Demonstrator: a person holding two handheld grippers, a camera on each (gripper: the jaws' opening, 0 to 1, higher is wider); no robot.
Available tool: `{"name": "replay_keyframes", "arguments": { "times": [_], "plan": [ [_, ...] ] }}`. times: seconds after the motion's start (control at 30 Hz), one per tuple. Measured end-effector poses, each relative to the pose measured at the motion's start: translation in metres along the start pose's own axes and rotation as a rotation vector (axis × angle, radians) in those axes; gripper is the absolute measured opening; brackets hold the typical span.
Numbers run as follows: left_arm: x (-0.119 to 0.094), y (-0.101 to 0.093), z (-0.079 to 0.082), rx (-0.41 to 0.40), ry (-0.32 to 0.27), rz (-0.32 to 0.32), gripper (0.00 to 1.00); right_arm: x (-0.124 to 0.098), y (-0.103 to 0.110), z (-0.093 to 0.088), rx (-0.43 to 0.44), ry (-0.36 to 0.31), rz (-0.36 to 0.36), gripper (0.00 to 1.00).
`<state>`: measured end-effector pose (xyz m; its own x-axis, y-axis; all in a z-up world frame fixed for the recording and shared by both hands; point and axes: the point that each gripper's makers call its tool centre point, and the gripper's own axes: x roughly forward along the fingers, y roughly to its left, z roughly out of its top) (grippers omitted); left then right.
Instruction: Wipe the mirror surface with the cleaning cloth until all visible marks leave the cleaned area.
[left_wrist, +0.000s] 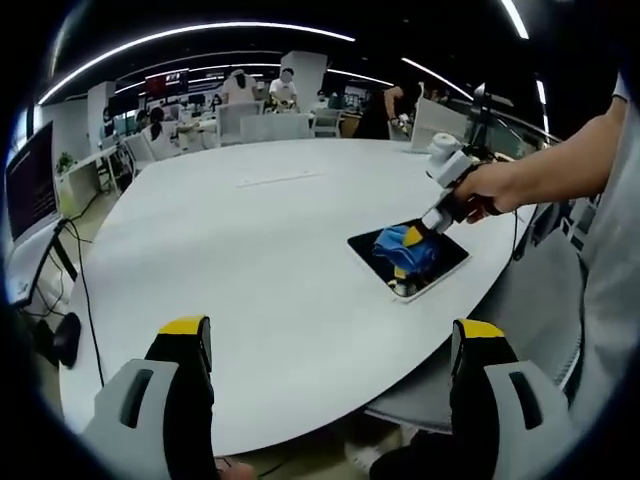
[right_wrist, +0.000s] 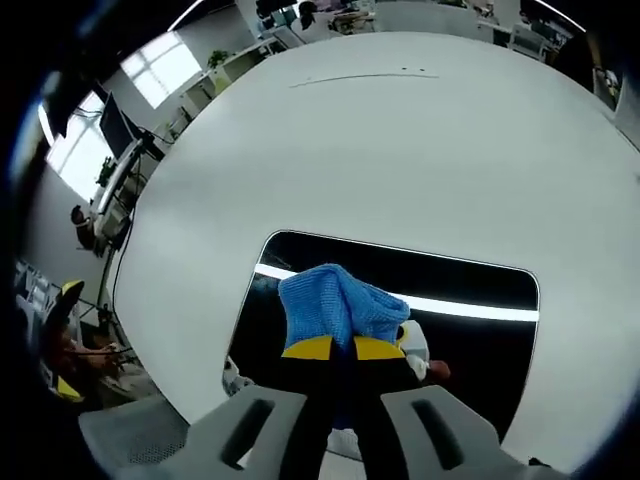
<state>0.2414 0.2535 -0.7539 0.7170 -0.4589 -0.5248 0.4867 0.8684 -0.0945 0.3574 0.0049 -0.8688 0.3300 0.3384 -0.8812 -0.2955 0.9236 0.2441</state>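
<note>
Mirror: lying flat on the white round table, close to the table's near edge; its dark glass is reflecting a bright strip of ceiling light running along its length.
Right gripper: sitting directly over the mirror, its yellow-tipped jaws pinched nearly together on a bunch of the blue cleaning cloth, which is fanning out ahead of the tips and pressing on the glass.
Cloth position: resting toward one short end of the mirror, with the larger stretch of uncovered glass lying off to the view's right of the jaws.
Long axis: running crosswise in the right gripper view, so I judge the coming strokes are likely going sideways along it, away from the covered end.
Marks: whitish smudges are showing on the glass beside the jaws; whether others are remaining elsewhere on the dark surface is too hard to tell.
Left gripper: hovering off the table's near edge with its jaws standing wide apart and nothing between them.
Which hand is nearer: the right one is already on the mirror; the left is hanging well apart from it, the mirror lying ahead and toward the right of its view.
Seen from the left: a hand is gripping the right gripper as it holds the cloth down on the glass.
Far side: desks, chairs and seated people are showing beyond the table.
</note>
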Motion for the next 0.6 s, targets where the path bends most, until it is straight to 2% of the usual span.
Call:
{"name": "replay_keyframes", "arguments": {
  "times": [0.47, 0.6],
  "plan": [
    [0.008, -0.003, 0.008, 0.011, -0.021, -0.006, 0.99, -0.012, -0.029, -0.007, 0.040, -0.003, -0.009, 0.00],
    [0.006, -0.002, 0.009, -0.013, -0.037, 0.003, 0.98, -0.015, -0.036, -0.008, 0.040, -0.008, -0.010, 0.00]
  ]
}}
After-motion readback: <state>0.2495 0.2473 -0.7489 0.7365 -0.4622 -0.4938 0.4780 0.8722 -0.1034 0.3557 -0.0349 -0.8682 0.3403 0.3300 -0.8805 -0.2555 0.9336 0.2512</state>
